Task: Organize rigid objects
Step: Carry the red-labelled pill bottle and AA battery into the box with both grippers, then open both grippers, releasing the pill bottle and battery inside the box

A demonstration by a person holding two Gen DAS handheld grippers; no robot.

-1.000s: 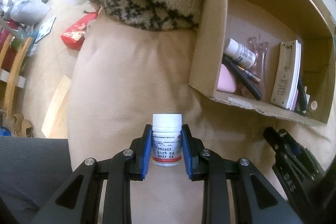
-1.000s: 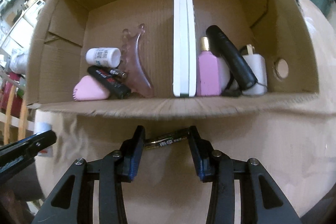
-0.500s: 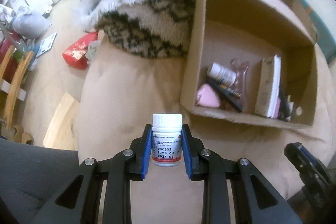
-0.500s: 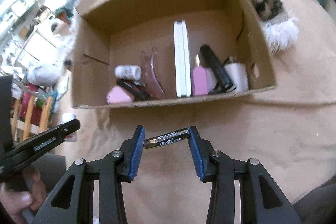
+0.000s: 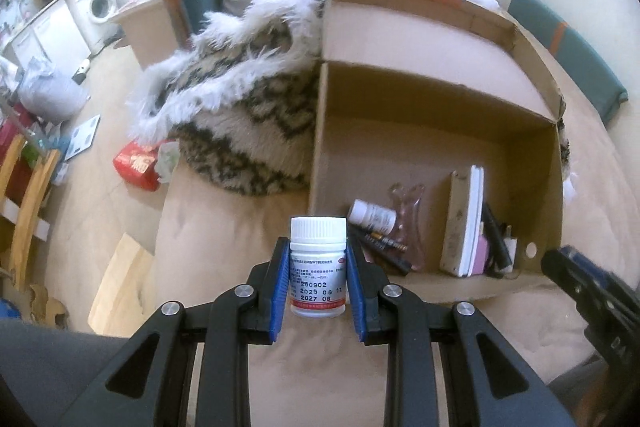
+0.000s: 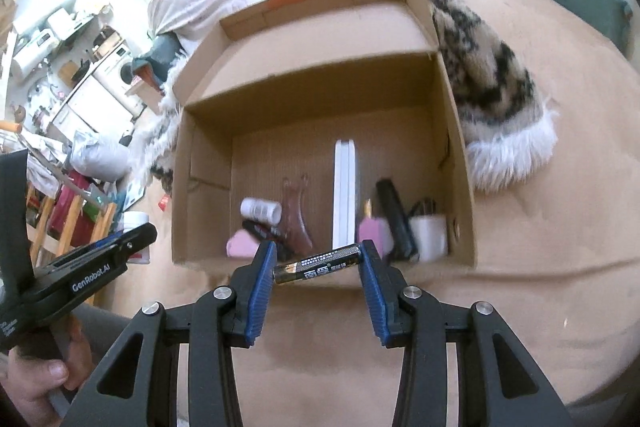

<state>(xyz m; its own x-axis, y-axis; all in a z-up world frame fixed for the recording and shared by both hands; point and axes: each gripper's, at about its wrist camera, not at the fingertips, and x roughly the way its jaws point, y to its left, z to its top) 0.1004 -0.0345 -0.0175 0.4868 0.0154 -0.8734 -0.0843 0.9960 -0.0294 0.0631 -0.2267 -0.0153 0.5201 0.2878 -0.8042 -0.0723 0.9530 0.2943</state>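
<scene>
My left gripper (image 5: 318,277) is shut on a white pill bottle (image 5: 318,265), held upright above the tan bed cover, near the left front corner of the open cardboard box (image 5: 436,99). My right gripper (image 6: 318,265) is shut on a black battery (image 6: 318,263), held crosswise by its ends in front of the box (image 6: 320,79). The box holds a small white bottle (image 6: 261,209), a pink item (image 6: 241,242), a clear scraper (image 6: 295,213), a white flat device (image 6: 344,199), a pink bottle (image 6: 370,229), a black tube (image 6: 394,213) and a white charger (image 6: 429,231).
A furry patterned blanket (image 5: 244,115) lies left of the box and wraps behind it (image 6: 488,79). A red packet (image 5: 136,165) lies on the floor at the left. The other gripper (image 6: 80,273) shows at the left in the right wrist view.
Both grippers have pulled back and risen from the box, so the whole box now shows. Each still holds its item.
</scene>
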